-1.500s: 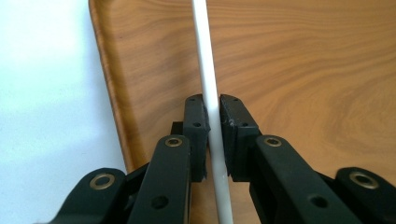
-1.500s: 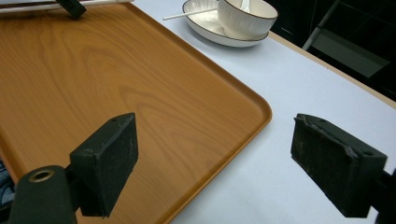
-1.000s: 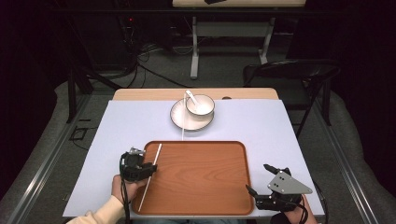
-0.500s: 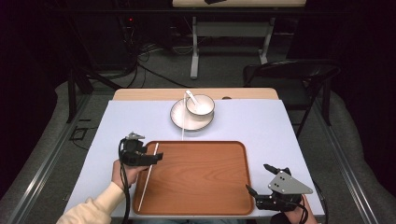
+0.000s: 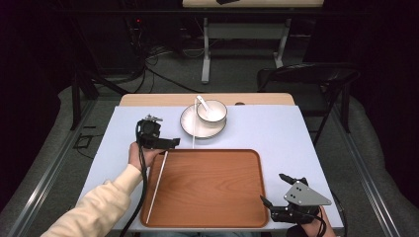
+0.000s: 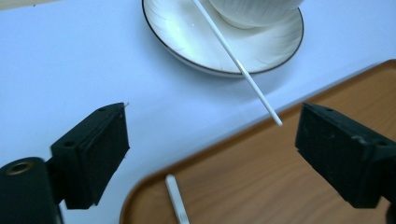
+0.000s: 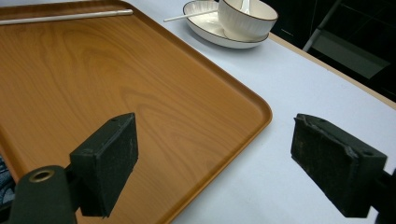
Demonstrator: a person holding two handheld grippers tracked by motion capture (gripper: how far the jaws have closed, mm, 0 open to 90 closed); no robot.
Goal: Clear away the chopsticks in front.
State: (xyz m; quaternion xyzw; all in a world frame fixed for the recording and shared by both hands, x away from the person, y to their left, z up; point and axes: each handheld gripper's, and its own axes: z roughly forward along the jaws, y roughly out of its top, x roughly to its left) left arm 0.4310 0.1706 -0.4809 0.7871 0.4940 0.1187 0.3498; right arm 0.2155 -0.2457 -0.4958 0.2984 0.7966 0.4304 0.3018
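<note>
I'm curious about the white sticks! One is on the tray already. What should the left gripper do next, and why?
Probably ease forward to the second chopstick leaning on the saucer. The left gripper, its fingers just opened and empty, already points at it, and the first chopstick lies on the tray.

Our left gripper point(image 5: 170, 142) has let go of the white chopstick point(image 5: 157, 186), jaws just opening and empty, and lifted away toward the plate point(image 5: 188, 127).
</note>
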